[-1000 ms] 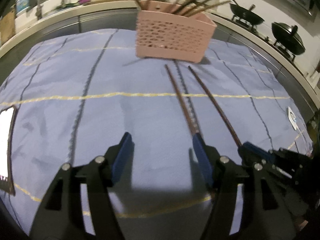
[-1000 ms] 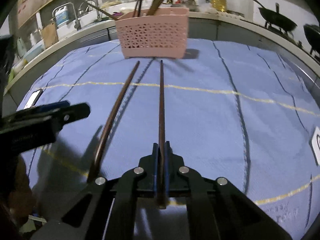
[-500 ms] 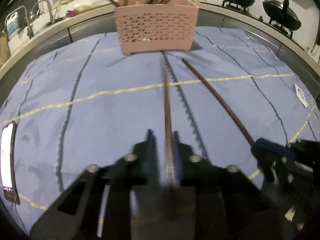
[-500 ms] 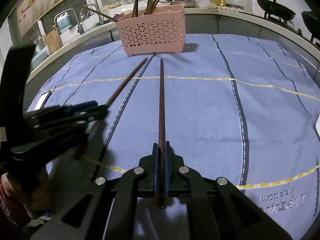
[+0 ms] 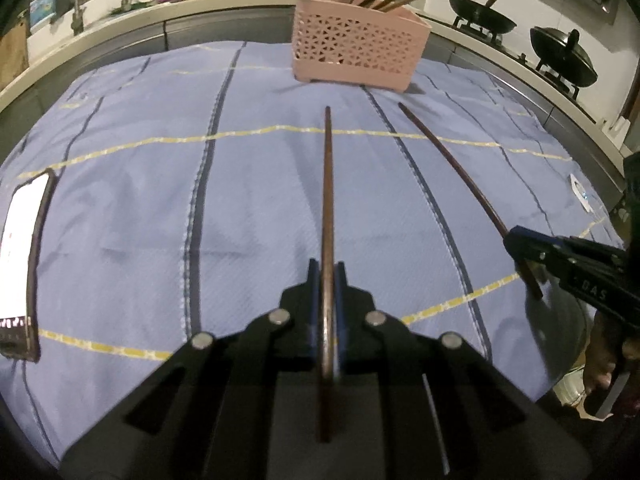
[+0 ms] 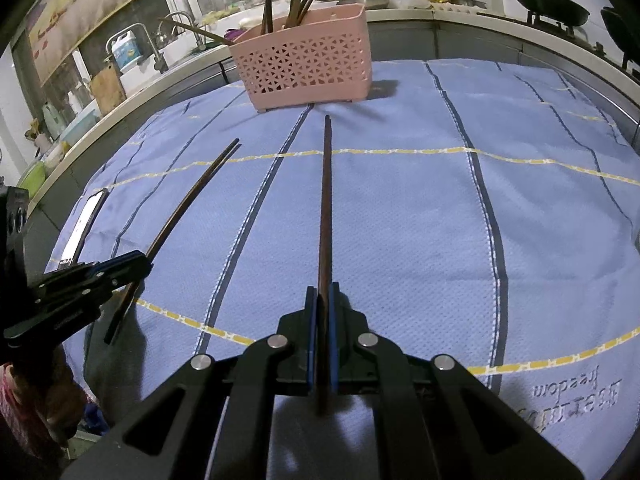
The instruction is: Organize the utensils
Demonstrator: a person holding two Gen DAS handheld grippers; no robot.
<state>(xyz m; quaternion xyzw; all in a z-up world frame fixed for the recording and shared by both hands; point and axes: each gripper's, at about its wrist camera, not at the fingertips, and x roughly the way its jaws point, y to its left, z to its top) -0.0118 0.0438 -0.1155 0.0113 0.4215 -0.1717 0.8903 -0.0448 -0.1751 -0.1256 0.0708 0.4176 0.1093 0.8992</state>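
Left wrist view: a dark brown chopstick (image 5: pixel 328 184) runs straight ahead from the left gripper (image 5: pixel 327 280), clenched between its blue pads with the jaws closed on it. The tip points toward a pink perforated basket (image 5: pixel 356 54) standing farther ahead on the tabletop and slightly to the right, with more chopsticks and utensils standing in it. To the right of the left gripper, the right gripper (image 5: pixel 520 242) appears from the side, grasping a second chopstick (image 5: pixel 452 160) that also angles toward the basket.

Right wrist view: the right gripper (image 6: pixel 323 300) is clamped on its chopstick (image 6: pixel 325 208), which extends straight forward, its tip stopping short of the pink basket (image 6: pixel 308 64). To the left, the left gripper (image 6: pixel 132 264) holds its chopstick (image 6: pixel 188 204), angled toward the same basket. The two chopsticks are apart and not touching.

Beneath both grippers lies a blue cloth (image 6: pixel 420 220) with dark blue stripes and thin yellow lines, covering the tabletop. A phone (image 5: pixel 24 256) with a lit screen lies on the cloth far to the left of the left gripper. Beyond the cloth, black woks (image 5: pixel 560 56) sit on a stove to the right, and a sink tap (image 6: pixel 140 40) stands to the left.
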